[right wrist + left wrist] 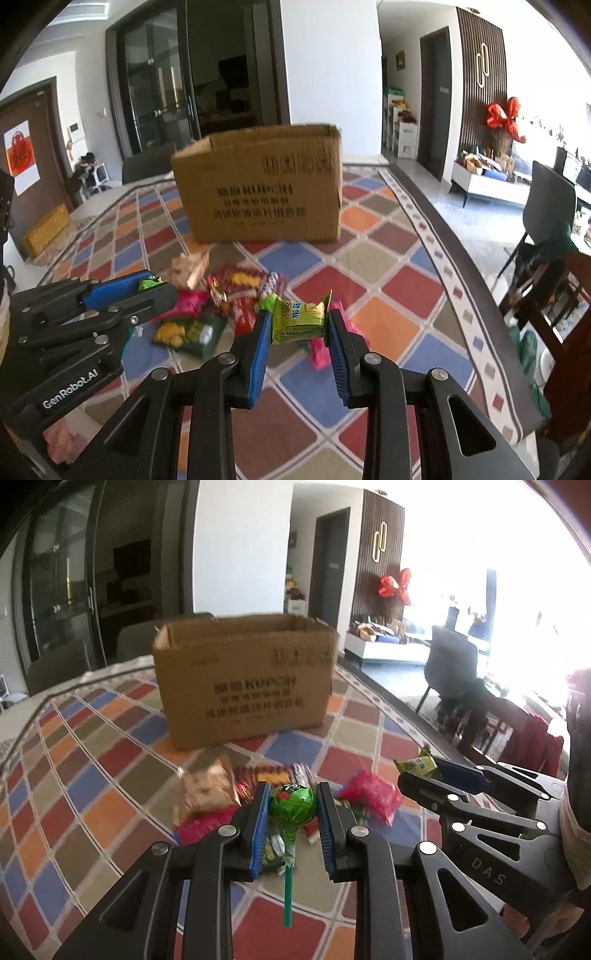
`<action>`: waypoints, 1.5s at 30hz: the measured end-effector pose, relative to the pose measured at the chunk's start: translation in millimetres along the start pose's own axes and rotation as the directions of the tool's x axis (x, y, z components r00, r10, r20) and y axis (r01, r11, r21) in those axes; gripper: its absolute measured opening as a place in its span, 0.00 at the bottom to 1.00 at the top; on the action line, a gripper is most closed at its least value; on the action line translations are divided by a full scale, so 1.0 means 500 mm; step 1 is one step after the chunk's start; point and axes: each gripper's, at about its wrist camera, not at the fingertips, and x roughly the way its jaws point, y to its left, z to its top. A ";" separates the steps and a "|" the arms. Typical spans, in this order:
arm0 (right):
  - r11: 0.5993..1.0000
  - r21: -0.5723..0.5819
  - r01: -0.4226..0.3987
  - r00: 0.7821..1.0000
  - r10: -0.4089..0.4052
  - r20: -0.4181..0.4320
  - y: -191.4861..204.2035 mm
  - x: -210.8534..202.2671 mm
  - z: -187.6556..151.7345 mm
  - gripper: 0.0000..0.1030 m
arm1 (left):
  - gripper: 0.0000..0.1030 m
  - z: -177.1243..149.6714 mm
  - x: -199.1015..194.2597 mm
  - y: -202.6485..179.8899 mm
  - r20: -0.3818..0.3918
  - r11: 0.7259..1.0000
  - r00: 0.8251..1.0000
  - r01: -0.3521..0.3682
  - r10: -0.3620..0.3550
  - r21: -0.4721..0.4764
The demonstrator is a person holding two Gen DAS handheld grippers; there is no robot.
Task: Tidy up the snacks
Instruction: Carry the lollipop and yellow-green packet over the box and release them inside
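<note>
My left gripper (292,805) is shut on a green-wrapped lollipop (291,806), whose green stick hangs down between the fingers. My right gripper (298,321) is shut on a small green snack packet (298,318). Both are held above a loose pile of snacks (229,306) on the checkered tablecloth (388,295). An open cardboard box (242,679) stands upright beyond the pile, top flaps open. In the left wrist view the right gripper (424,775) shows at the right with its green packet (419,764). In the right wrist view the left gripper (155,290) shows at the left.
The snack pile holds pink, red and tan packets (369,797). The table's right edge (461,251) drops to a tiled floor. Chairs (550,206) stand to the right, and another chair back (144,638) rises behind the box.
</note>
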 end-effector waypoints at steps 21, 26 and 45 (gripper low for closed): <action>0.994 -0.076 -0.075 0.985 0.086 0.151 0.038 0.049 0.267 0.31 | 0.25 0.240 -0.012 0.095 0.174 0.993 0.980 -0.109 0.100 0.042; 0.991 -0.081 -0.105 0.984 0.116 0.136 0.039 0.074 0.328 0.31 | 0.25 0.301 -0.003 0.109 0.199 0.989 0.974 -0.127 0.110 0.078; 0.991 -0.069 -0.118 0.993 0.117 -0.014 0.024 0.230 0.451 0.31 | 0.25 0.414 0.182 0.182 0.038 0.998 0.999 -0.020 0.018 0.055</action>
